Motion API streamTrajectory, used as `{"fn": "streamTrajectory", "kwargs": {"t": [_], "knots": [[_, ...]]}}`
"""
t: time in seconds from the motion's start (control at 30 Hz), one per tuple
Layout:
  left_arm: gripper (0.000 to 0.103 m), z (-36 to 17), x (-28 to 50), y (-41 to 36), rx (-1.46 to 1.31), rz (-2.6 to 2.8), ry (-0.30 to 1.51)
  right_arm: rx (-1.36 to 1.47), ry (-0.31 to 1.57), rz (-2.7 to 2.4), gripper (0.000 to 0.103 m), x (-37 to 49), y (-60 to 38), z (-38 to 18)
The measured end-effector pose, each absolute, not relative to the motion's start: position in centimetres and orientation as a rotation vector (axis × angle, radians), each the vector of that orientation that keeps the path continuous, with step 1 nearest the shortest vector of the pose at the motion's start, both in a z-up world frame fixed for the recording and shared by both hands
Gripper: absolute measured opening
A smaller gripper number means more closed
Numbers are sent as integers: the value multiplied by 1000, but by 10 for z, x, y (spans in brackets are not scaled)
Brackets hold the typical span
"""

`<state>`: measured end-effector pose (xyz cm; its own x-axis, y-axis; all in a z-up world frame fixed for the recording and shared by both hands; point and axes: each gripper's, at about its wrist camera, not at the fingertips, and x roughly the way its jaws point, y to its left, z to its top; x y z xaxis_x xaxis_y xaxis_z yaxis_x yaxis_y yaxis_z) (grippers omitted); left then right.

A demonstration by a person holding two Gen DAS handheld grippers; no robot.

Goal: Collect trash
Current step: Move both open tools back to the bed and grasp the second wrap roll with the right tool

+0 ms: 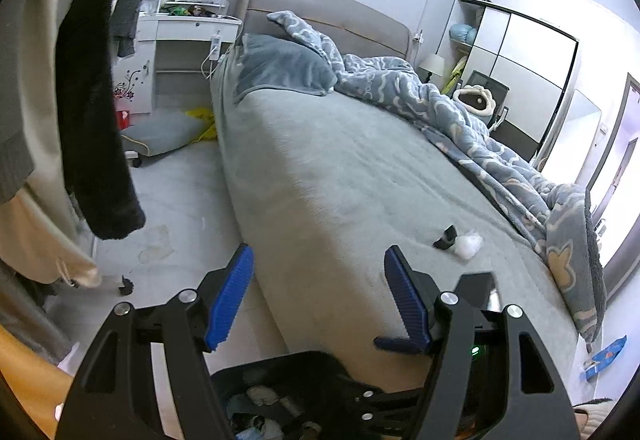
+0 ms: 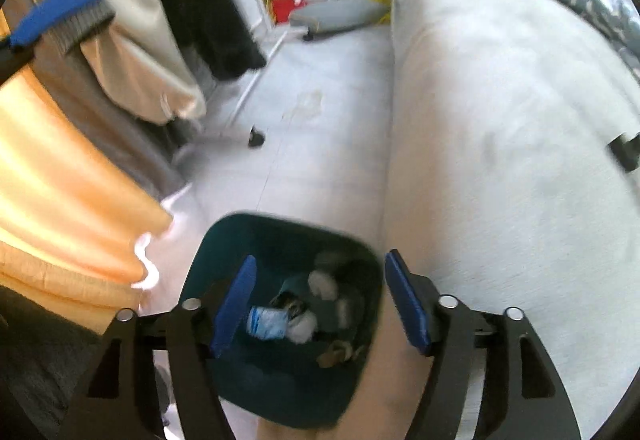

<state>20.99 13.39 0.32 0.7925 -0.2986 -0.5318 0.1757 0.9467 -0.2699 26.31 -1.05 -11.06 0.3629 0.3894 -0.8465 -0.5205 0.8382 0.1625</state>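
My right gripper point(image 2: 318, 272) hangs open over a dark teal bin point(image 2: 280, 228) on the floor beside the bed, with nothing between its blue pads. Inside the bin lie a crushed plastic bottle point(image 2: 266, 322) and several crumpled tissues point(image 2: 322, 284). My left gripper point(image 1: 319, 260) is open and empty too, pointing along the grey bed point(image 1: 340, 168). Ahead of it on the sheet lie a small black scrap point(image 1: 445, 237) and a white crumpled tissue point(image 1: 467, 245), touching each other. The bin point(image 1: 280, 364) shows at the bottom of the left wrist view.
A blue patterned duvet point(image 1: 460, 112) is bunched along the bed's far side. Clothes point(image 1: 92, 100) hang at the left, above an orange fabric point(image 2: 60, 180). A blue wrapper point(image 1: 606, 356) lies on the floor at the bed's foot. A grey cushion point(image 1: 168, 134) and a white dresser point(image 1: 180, 40) stand beyond.
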Motion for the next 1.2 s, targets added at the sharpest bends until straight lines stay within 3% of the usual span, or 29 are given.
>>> {"fn": "streamTrajectory", "kwargs": {"t": [0.07,0.23,0.3,0.57,0.8,1.2], "knots": [[71,3,215,127,-210,-261,608,-124,1009,567,80,268,-23,-100],[73,4,231,106,-200,-272,611,-67,937,508,84,284,-60,-81],[75,3,235,99,-197,-277,612,-48,910,482,91,291,-74,-74],[88,-2,258,72,-163,-288,621,-14,821,402,100,316,-128,-49],[95,-7,277,48,-116,-287,623,-22,757,336,100,336,-169,-36],[97,-23,307,4,6,-312,631,-69,839,289,100,363,-203,-70]]}}
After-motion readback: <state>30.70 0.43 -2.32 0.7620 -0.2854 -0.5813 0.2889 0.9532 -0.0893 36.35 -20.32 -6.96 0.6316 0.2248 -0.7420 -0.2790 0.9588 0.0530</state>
